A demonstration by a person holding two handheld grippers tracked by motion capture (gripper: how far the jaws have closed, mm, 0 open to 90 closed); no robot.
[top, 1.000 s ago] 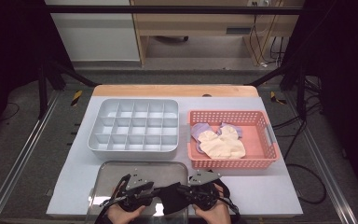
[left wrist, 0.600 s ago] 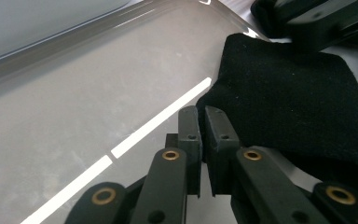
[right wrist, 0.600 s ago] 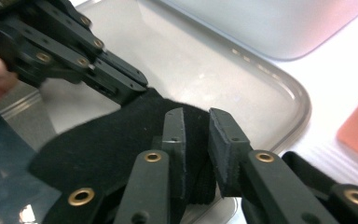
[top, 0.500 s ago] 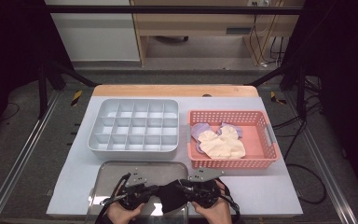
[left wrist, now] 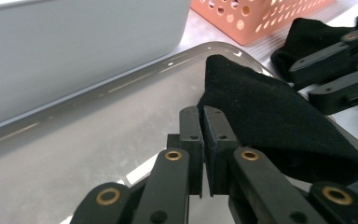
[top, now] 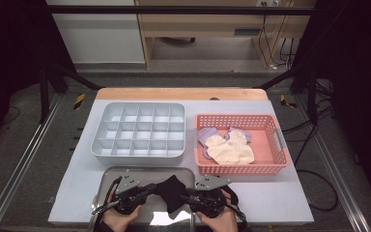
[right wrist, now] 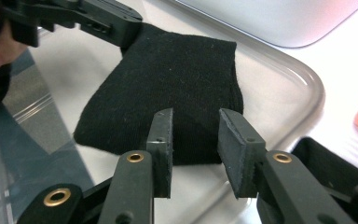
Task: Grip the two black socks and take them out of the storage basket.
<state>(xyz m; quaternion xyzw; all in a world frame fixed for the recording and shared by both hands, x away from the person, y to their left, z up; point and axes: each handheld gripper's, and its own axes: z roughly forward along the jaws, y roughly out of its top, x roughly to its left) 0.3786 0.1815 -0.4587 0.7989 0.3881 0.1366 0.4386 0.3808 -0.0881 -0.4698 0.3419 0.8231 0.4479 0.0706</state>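
Black knitted sock [top: 172, 191], folded flat on the shiny metal tray [top: 107, 181] at the table's near edge, between our two grippers.

Our left gripper [left wrist: 202, 122] has its jaws pressed together at the sock's edge; we cannot tell for sure whether cloth is caught between them. Our right gripper [right wrist: 195, 128] stands with jaws spread, its pads just before the sock's near edge and apart from it. Beyond the tray we see the grey plastic compartment box [top: 140, 130], and beside that the pink perforated plastic basket [top: 270, 145] holding cream and lilac socks [top: 229, 147].
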